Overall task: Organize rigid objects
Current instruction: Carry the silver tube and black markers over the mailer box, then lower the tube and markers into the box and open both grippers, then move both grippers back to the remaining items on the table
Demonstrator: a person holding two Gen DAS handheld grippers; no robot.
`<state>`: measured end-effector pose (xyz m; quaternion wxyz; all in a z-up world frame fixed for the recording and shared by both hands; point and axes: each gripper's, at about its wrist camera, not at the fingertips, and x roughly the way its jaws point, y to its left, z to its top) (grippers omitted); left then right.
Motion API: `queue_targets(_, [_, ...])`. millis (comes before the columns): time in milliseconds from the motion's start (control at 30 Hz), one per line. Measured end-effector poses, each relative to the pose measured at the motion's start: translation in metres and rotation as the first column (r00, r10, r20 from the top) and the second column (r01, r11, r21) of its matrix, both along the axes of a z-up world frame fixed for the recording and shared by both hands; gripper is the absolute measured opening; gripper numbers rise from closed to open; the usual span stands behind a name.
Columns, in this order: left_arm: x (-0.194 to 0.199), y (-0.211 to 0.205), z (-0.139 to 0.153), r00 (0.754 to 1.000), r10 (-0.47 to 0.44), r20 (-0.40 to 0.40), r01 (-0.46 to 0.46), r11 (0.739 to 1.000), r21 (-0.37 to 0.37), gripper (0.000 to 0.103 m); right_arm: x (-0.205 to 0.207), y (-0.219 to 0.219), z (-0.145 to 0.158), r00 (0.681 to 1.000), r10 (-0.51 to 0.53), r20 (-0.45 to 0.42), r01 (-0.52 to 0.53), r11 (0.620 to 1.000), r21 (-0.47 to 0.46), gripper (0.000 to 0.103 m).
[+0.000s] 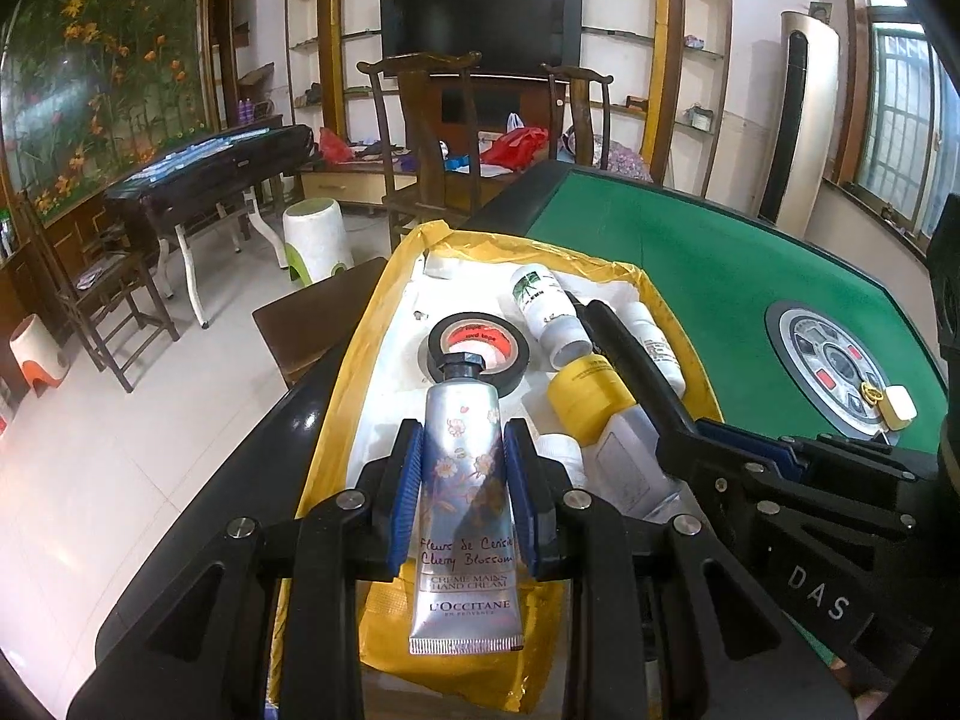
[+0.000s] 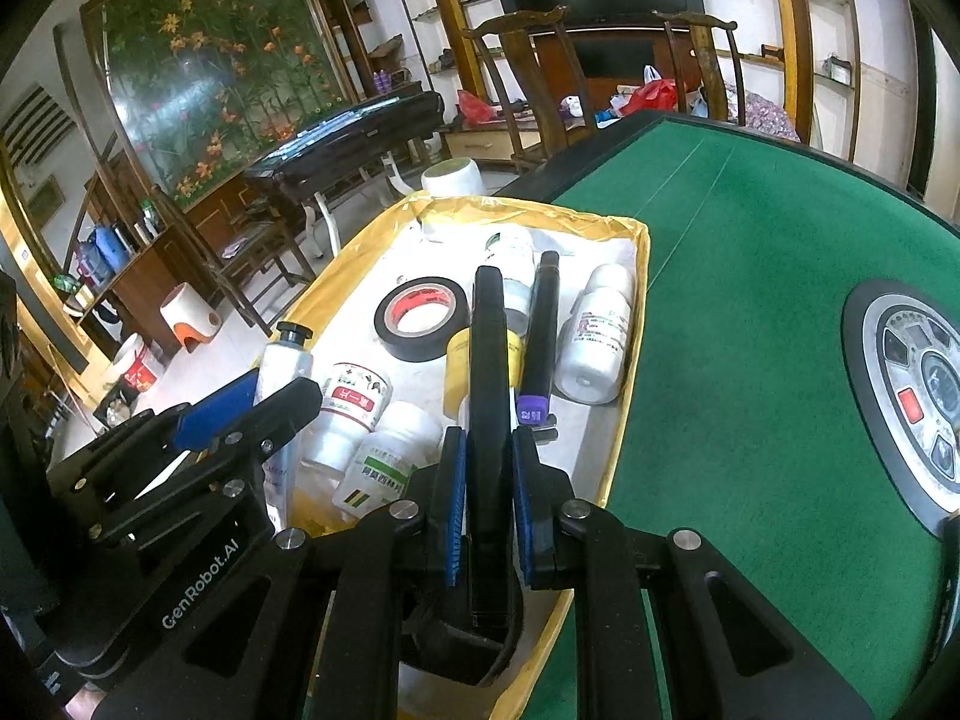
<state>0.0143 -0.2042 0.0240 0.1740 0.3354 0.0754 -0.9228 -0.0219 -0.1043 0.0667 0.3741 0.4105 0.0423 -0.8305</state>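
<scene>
Silver hand-cream tube (image 1: 465, 480) sits clamped in my left fingers (image 1: 410, 480), long axis pointing away over the yellow tray (image 1: 360, 372); my right fingers (image 2: 451, 504) grip a black flat bar (image 2: 489, 420) likewise.

both grippers (image 1: 462, 492) (image 2: 487, 504) clamped, angled down

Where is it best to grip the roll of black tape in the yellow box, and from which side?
Grip the roll of black tape across its band, one finger in the red-lined centre hole and one outside, coming from above. It lies flat on the white liner of the yellow box, so its sides offer little height. Its near-left rim looks freest; bottles crowd the right.
</scene>
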Motion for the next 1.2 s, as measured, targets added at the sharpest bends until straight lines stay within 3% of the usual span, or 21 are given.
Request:
queue_targets(433, [-0.002,-0.002,0.003,1.0,0.0,0.007,0.0,1.0,0.016,0.027,0.0,-0.001,0.002,1.0,0.003,-0.005,-0.003,1.0,0.003,0.016])
queue_targets(467, [-0.001,-0.002,0.004,1.0,0.003,0.002,-0.003,1.0,0.015,0.034,0.0,-0.002,0.003,1.0,0.004,-0.004,-0.004,1.0,-0.003,0.02])
queue_targets(500, [0.001,-0.002,0.006,1.0,0.005,-0.006,-0.005,1.0,0.014,0.049,0.0,-0.001,0.004,1.0,0.006,-0.006,-0.006,1.0,-0.013,0.025])
queue_targets(567, [0.003,-0.002,0.01,1.0,0.017,-0.025,-0.017,1.0,0.004,0.058,0.001,0.0,0.008,1.0,-0.003,-0.017,0.002,1.0,-0.02,0.029])
queue_targets(767, [0.011,-0.005,0.021,0.998,0.025,-0.062,-0.024,0.999,0.026,0.062,0.002,0.015,0.02,1.0,-0.013,-0.01,0.012,0.997,-0.076,0.03])
queue_targets(1000, [0.013,0.013,0.031,0.997,-0.014,-0.078,0.017,0.999,0.045,0.062,0.003,0.075,0.029,0.997,-0.076,-0.01,0.074,0.99,-0.122,0.03])
queue_targets(1200, [0.01,0.057,0.041,0.99,-0.115,-0.084,0.12,0.992,0.046,0.062,-0.009,0.168,0.022,0.971,-0.24,0.016,0.24,0.966,-0.1,0.033])
